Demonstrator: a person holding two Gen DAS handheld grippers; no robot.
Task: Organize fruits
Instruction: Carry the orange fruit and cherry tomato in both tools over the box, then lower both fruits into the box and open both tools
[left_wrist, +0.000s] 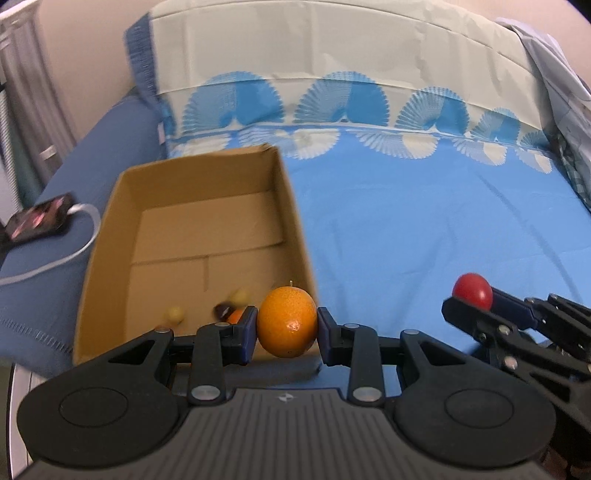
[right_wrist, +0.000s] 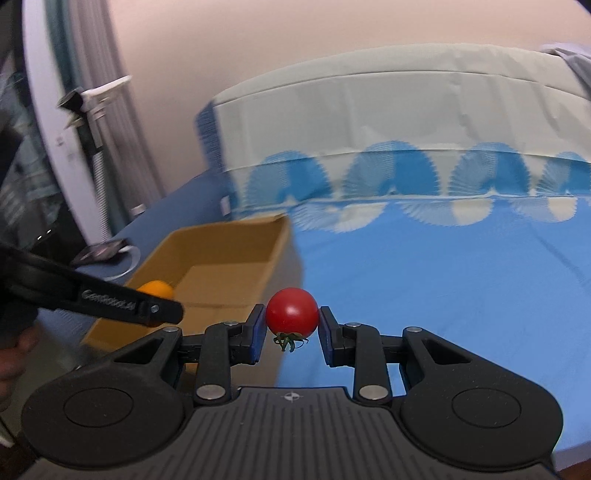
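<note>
Left wrist view: rides behind the left gripper (left_wrist: 287, 326), tilted steeply down, close over a cardboard box (left_wrist: 110, 236) at 10 o'clock. Right wrist view: behind the right gripper (right_wrist: 291, 328), facing shallower across the bed (right_wrist: 443, 277). Shared: box, patterned bedsheet (left_wrist: 406, 206), each other's gripper.

Raised lettering ran along side of left gripper (right_wrist: 147, 295) in right wrist view, blurred, looked like "GenRobot.AI", not certain. Small round emblem sat on grey ribbed housing (right_wrist: 291, 397). No other text was legible.
</note>
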